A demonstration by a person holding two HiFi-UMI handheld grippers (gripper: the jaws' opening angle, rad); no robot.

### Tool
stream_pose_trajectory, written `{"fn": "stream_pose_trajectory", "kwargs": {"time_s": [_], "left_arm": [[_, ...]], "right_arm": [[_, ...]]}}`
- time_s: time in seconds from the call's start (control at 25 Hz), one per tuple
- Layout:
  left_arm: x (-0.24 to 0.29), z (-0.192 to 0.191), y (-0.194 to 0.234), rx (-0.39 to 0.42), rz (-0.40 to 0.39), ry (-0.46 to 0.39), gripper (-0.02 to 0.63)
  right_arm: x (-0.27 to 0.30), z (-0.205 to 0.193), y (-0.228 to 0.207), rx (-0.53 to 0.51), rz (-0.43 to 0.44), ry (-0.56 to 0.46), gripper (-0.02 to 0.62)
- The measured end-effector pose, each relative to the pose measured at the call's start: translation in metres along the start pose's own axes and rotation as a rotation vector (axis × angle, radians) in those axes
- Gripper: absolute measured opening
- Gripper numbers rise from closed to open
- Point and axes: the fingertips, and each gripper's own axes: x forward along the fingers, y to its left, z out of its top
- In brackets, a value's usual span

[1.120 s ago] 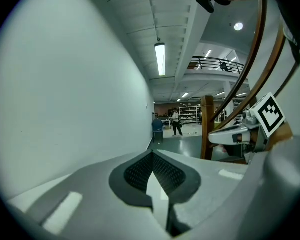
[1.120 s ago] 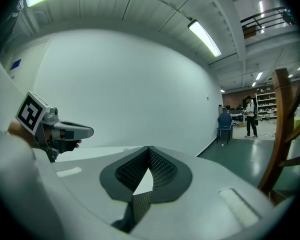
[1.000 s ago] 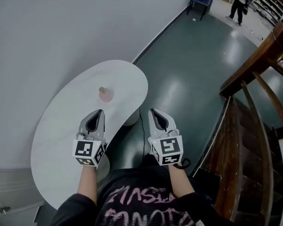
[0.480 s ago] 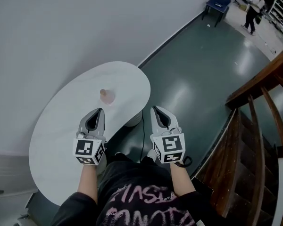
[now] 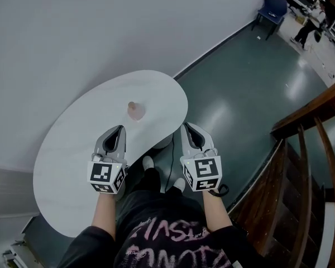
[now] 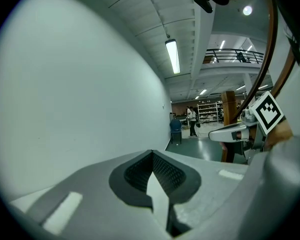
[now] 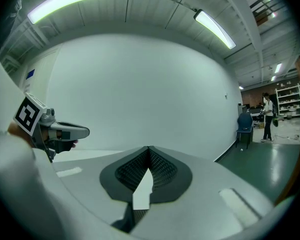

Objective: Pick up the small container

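Head view shows small container [image 5: 135, 110] shifted right; left gripper [image 5: 120, 128], right gripper [image 5: 185, 126] fingers stay closed.

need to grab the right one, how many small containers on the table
1: the small container stands on the white table, just ahead of the left gripper; none appears hidden.

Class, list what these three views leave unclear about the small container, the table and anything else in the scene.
1. small container: in the head view it is too small to tell its lid or contents.
2. The same container appears in neither gripper view; each gripper's own shut jaws fill the lower frame.
3. table: in the head view its base is mostly hidden under the top, and the left gripper covers part of the near edge.
4. Distant person: too small for detail.
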Motion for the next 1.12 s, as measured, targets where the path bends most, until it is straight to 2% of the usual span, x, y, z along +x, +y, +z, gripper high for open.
{"fn": "stream_pose_trajectory", "kwargs": {"time_s": [0.44,1.12], "left_arm": [[0.006,-0.010,0.025,-0.029,0.024,-0.011,0.002],[0.044,-0.038,0.047,-0.074,-0.015,0.047,0.001]], "right_arm": [[0.027,0.013,0.011,-0.020,0.027,-0.023,0.009],[0.075,-0.011,0.020,-0.043,0.055,0.082,0.009]]}}
